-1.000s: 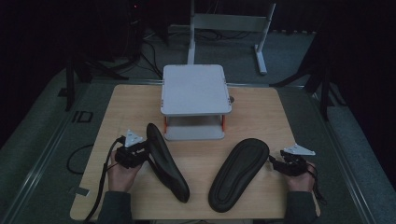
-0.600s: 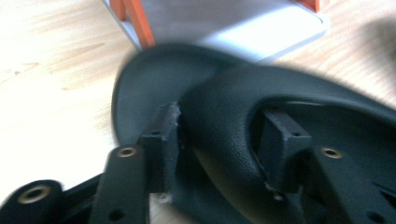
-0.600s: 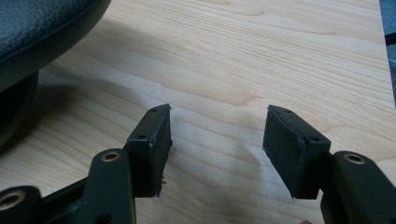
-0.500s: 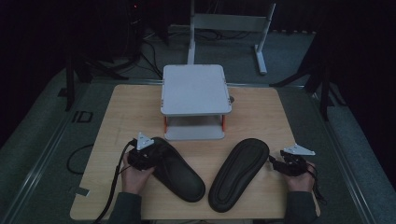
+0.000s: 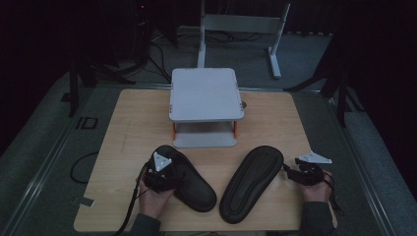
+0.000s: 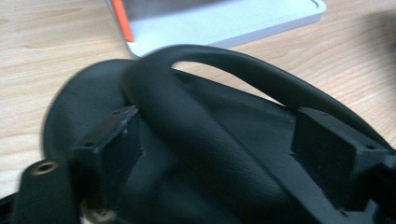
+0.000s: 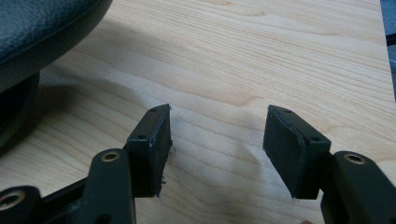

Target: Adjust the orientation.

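Slipper number one, black, lies strap up at about seven o'clock on the wooden table, toe toward five. The left gripper sits over its heel end; its jaws have just been opening and now stand released either side of the strap, pads clear. At twelve o'clock stands a grey stand. The second slipper lies sole up at five o'clock. Just right of it, the right gripper rests unclenched on bare wood, gripping nothing.
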{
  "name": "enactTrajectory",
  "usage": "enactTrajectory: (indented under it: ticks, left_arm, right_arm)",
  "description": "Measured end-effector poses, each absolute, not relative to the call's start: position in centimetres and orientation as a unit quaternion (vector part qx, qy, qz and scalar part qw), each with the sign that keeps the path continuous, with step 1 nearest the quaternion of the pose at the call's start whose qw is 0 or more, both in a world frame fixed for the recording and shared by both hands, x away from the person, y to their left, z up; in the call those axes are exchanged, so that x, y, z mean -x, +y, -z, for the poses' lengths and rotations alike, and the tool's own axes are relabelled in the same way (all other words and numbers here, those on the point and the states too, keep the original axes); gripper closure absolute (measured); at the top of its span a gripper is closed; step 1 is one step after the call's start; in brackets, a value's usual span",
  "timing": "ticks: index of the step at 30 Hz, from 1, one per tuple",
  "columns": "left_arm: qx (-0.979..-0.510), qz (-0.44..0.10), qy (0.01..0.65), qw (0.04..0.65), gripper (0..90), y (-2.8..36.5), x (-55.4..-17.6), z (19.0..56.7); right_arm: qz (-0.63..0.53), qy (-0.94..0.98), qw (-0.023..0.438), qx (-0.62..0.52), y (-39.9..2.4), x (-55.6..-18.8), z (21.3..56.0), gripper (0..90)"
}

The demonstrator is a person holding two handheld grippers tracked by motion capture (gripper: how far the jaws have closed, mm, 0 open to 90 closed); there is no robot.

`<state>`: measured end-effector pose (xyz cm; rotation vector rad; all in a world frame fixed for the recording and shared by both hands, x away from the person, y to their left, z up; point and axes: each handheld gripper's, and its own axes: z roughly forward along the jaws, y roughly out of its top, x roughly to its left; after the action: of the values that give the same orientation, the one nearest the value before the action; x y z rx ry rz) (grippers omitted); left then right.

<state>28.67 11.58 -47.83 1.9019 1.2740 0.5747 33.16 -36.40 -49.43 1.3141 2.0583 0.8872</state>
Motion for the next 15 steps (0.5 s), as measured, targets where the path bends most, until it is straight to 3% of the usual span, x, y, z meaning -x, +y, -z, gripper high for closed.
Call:
enactTrajectory:
  ticks: [4, 6, 8, 15]
  left_arm:
    - [-0.753, -0.233, 0.501, 0.358, 12.4, 11.2, -28.1, 48.5]
    - [-0.756, -0.228, 0.493, 0.365, 18.8, 11.7, -27.8, 48.7]
    - [-0.757, -0.218, 0.487, 0.378, 30.8, 12.1, -27.6, 48.5]
    - [-0.773, -0.218, 0.474, 0.361, 44.3, 13.8, -26.8, 48.1]
  right_arm:
    - [-0.329, 0.763, 0.268, -0.487, -36.4, -33.1, 49.4, 41.1]
    - [-0.329, 0.763, 0.268, -0.487, -36.4, -33.2, 49.4, 41.1]
    - [-0.329, 0.763, 0.268, -0.487, -36.4, -33.2, 49.4, 41.1]
    - [-0.330, 0.763, 0.268, -0.487, -36.5, -33.1, 49.4, 41.1]
